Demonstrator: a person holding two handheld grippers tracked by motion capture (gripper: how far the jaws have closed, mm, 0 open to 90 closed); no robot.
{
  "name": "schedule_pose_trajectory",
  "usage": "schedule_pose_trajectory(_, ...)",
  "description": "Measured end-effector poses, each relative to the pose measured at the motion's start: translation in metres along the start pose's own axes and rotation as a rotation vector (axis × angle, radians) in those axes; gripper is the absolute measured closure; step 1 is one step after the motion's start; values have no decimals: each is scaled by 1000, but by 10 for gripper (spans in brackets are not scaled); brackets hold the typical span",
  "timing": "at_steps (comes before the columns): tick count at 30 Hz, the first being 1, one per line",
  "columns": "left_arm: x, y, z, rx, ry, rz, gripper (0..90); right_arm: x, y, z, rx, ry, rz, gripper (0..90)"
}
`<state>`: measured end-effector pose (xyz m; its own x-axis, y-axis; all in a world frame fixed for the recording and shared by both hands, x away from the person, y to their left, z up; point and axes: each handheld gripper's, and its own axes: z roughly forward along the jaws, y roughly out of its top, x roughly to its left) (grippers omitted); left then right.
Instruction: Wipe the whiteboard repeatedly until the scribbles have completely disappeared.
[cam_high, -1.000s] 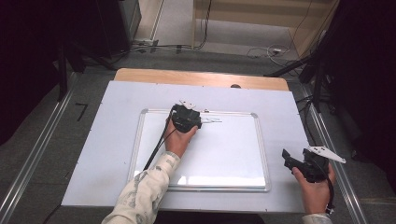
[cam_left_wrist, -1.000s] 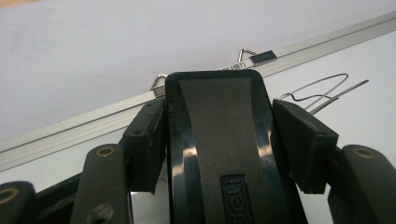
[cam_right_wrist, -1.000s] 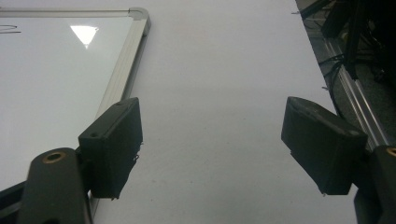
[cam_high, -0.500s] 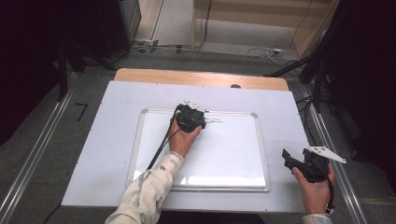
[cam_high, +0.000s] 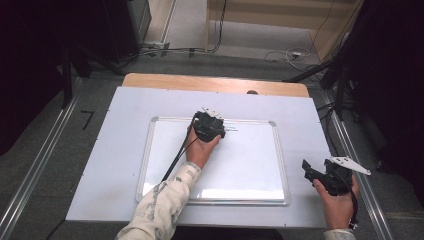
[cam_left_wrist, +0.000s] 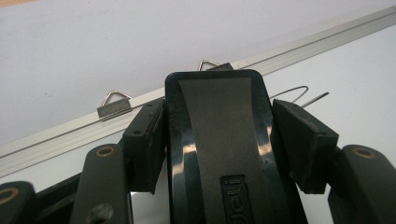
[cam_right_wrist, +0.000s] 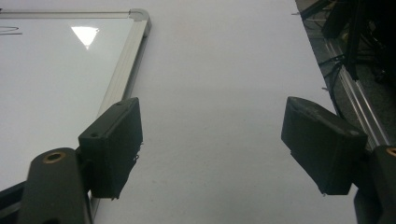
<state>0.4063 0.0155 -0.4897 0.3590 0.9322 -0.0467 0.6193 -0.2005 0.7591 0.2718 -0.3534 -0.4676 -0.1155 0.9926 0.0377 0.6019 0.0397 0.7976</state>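
A white-framed whiteboard (cam_high: 240, 167) lies flat on the white table (cam_high: 115, 150). My left gripper (cam_high: 209, 119) rests near the board's top edge, shut on a black board eraser (cam_left_wrist: 215, 140) whose grey face is toward the camera. The pads (cam_left_wrist: 303, 140) press on both of its sides. Thin pen marks (cam_left_wrist: 299, 93) show on the board just right of the eraser, also seen as faint marks (cam_high: 231, 129) from above. My right gripper (cam_high: 311, 172) is held off the board's right edge, over bare table. It stands open (cam_right_wrist: 212, 144) with nothing between its pads.
Two metal hanging clips (cam_left_wrist: 114, 105) stick out from the board's top frame (cam_left_wrist: 327, 39). A wooden strip (cam_high: 215, 84) runs along the table's far edge. Metal rails (cam_high: 35, 170) flank the table, and cables and stands (cam_high: 340, 75) sit on the floor beyond it.
My left gripper with the eraser has slid a little to the right along the board's top edge. The right gripper has stayed put.
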Motion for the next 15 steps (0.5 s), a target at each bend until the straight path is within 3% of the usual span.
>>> schedule_pose_trajectory(15,-10,3,5,1,-11,5,386,-1,0,0,-2,1,0,190)
